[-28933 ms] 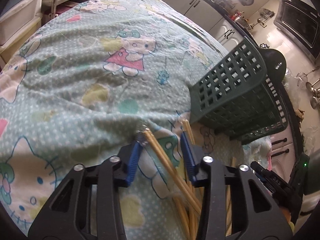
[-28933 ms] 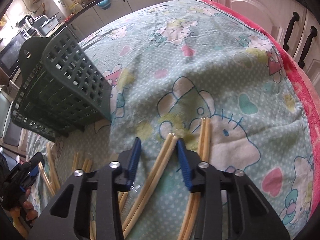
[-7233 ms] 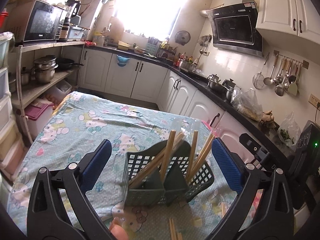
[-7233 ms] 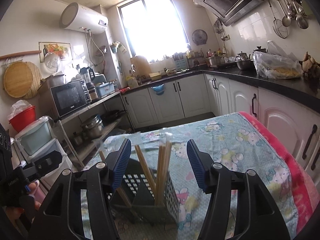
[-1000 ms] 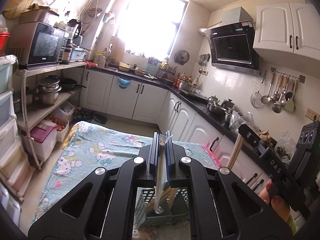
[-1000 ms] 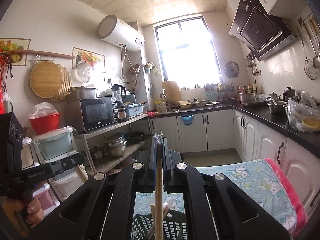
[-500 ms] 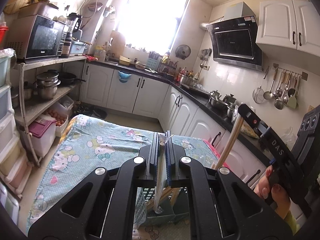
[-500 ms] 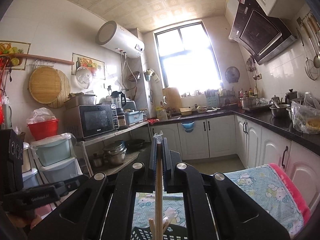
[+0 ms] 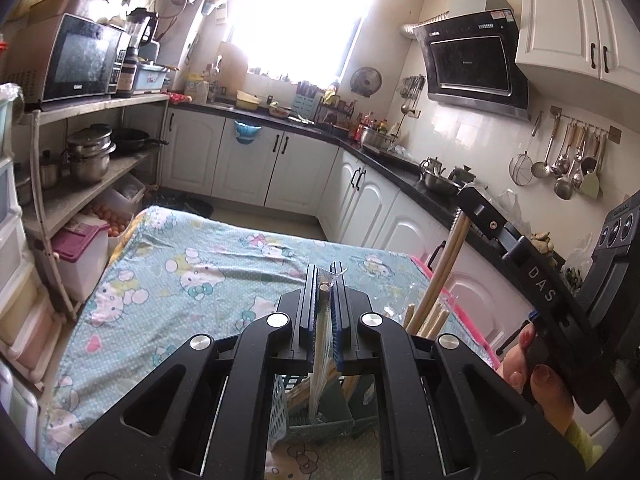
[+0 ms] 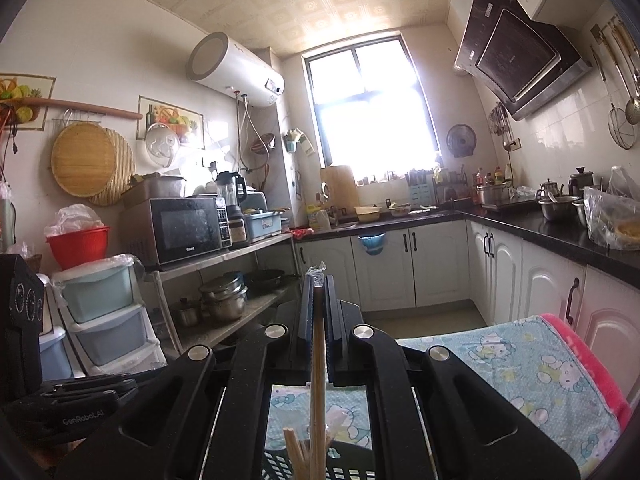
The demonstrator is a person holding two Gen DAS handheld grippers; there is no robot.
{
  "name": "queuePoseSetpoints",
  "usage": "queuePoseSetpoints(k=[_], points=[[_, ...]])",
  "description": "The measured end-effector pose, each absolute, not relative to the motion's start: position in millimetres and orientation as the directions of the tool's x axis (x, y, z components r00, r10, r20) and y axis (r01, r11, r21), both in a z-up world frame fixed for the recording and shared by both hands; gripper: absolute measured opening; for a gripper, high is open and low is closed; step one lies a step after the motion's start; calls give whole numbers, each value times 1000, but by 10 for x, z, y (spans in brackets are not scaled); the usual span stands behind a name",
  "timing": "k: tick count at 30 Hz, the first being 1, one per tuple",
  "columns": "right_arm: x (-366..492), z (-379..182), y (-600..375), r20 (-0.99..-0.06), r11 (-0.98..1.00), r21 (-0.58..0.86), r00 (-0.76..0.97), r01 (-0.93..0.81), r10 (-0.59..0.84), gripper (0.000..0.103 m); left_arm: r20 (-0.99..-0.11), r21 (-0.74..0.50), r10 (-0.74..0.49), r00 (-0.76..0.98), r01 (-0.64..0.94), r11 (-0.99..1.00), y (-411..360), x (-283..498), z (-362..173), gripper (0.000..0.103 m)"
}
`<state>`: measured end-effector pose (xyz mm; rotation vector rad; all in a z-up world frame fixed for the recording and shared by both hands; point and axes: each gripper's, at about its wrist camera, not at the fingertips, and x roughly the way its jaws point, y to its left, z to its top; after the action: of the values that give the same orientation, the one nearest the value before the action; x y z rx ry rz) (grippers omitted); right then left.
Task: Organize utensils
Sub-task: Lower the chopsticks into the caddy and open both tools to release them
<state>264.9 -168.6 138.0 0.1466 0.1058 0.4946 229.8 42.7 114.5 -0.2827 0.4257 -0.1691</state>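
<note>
My left gripper [image 9: 324,276] is shut on a plastic-wrapped pair of chopsticks [image 9: 321,344] that hangs down into the green utensil basket [image 9: 320,420] below it. My right gripper [image 10: 319,280] is shut on a pair of wooden chopsticks [image 10: 318,380], held upright over the basket [image 10: 280,464]. In the left wrist view the right gripper's body [image 9: 532,272] holds its chopsticks [image 9: 444,272] slanting down into the basket, where several other chopsticks [image 9: 424,322] stand.
The basket stands on a table under a Hello Kitty cloth [image 9: 192,272] with a pink edge [image 10: 584,364]. Kitchen cabinets [image 9: 256,168], a shelf with a microwave [image 10: 180,228] and pots, and stacked plastic drawers [image 10: 104,320] surround the table.
The left wrist view has tilted down, showing more of the table and basket. The right gripper's chopsticks have dropped lower toward the basket. Both grippers stay shut.
</note>
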Motion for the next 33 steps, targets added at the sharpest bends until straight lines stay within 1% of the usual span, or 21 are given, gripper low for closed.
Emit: queuePoseSetpoints(k=[12,13,14,15,16,18,20,21,25,26,28,33], points=[[2736,1145,-1697,-109,873,200,875,-445,471,6,-424,-323,-234,875,96,942,427,2366,945,3],[2734,1135,-1702,-114,874,201,876,-442,469,8,-425,-323,-233,875,94,942,431,2367,937,4],[2735,1131,-1710,-116,875,202,877,-439,467,18,-428,-324,-232,873,92,941,434,2368,926,4],[2737,1122,-1721,-118,877,205,878,-435,464,24,-431,-325,-232,872,90,941,434,2366,918,4],[2730,1111,-1741,-116,877,212,880,-432,461,34,-435,-324,-232,870,89,942,435,2366,908,4],[2708,1088,-1778,-118,876,220,880,-428,460,35,-440,-323,-231,868,87,942,431,2366,894,8],[2688,1064,-1810,-131,881,217,882,-419,452,36,-445,-325,-232,865,85,942,434,2353,875,14],[2678,1052,-1833,-136,883,220,883,-416,450,36,-446,-327,-233,864,85,941,437,2346,867,15],[2633,1005,-1921,-157,884,236,882,-404,445,42,-453,-326,-226,862,75,942,439,2314,844,30],[2616,995,-1937,-162,884,237,881,-402,444,44,-455,-326,-225,862,74,942,441,2299,836,32],[2580,983,-1965,-170,887,237,882,-397,440,48,-455,-328,-228,861,75,942,443,2277,827,41],[2510,947,-2042,-197,892,242,881,-381,429,51,-451,-332,-222,864,69,941,443,2203,819,53]])
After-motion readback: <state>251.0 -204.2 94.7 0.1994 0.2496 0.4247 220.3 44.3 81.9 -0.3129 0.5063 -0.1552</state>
